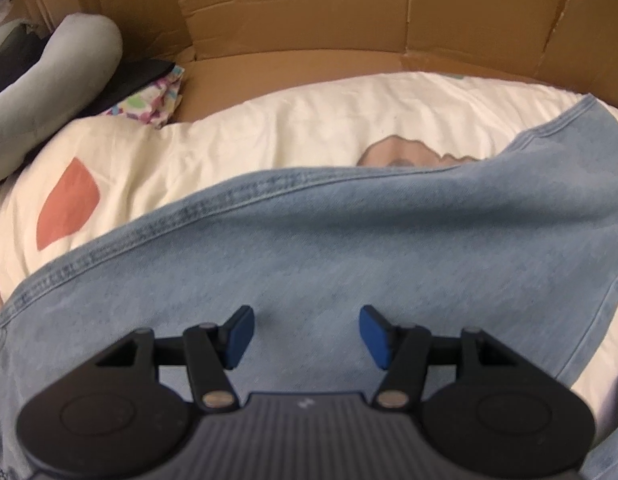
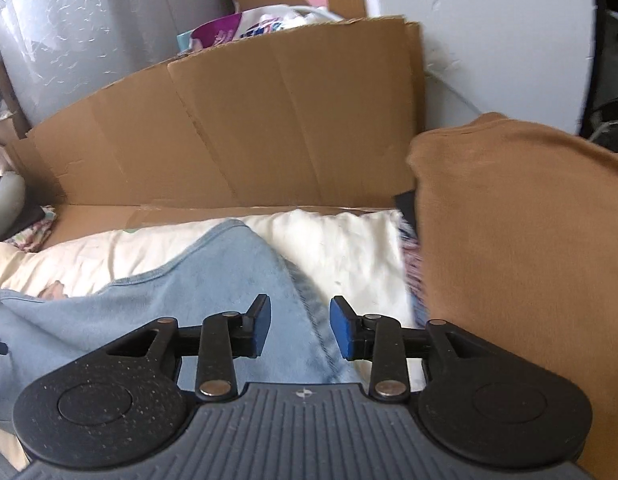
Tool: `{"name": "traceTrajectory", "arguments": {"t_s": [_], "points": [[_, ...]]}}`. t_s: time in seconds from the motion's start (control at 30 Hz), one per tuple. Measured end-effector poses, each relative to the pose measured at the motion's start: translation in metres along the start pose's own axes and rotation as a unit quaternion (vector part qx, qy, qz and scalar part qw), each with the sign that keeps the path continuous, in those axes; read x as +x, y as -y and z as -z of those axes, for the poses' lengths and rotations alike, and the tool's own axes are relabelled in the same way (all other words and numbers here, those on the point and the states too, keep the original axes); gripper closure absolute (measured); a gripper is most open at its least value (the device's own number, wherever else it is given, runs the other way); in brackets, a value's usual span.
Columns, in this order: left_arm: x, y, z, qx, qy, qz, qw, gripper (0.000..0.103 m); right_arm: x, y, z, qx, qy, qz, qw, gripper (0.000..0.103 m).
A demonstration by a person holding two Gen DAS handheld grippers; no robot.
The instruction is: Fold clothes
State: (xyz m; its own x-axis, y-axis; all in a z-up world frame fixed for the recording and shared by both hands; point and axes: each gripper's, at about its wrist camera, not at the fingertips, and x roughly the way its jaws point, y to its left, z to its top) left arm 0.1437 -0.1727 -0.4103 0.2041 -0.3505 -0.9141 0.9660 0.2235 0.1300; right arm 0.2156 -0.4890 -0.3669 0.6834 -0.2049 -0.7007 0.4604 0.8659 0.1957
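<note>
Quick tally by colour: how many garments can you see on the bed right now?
Light blue: 1, the blue garment, spread under both open tongs.
Brown: 1, the brown garment, at the right.
Total: 2.

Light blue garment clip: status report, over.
Left tool and right tool open, empty. Light blue cotton garment spread on cream bedsheet, unfolded. Brown folded cloth close on the right.
</note>
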Motion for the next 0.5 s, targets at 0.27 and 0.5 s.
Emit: {"name": "traceTrajectory", "arguments": {"t_s": [0.27,0.5], "points": [[0.007,0.002,-0.003,0.0,-0.003,0.002,1.0,0.042,0.056,-0.011,-0.027,-0.023,-0.005,-0.028,0.999,0.062],[0.012,0.003,-0.004,-0.001,-0.007,0.002,1.0,0.042,0.095,-0.015,-0.038,-0.03,-0.043,-0.072,0.996,0.051]]}}
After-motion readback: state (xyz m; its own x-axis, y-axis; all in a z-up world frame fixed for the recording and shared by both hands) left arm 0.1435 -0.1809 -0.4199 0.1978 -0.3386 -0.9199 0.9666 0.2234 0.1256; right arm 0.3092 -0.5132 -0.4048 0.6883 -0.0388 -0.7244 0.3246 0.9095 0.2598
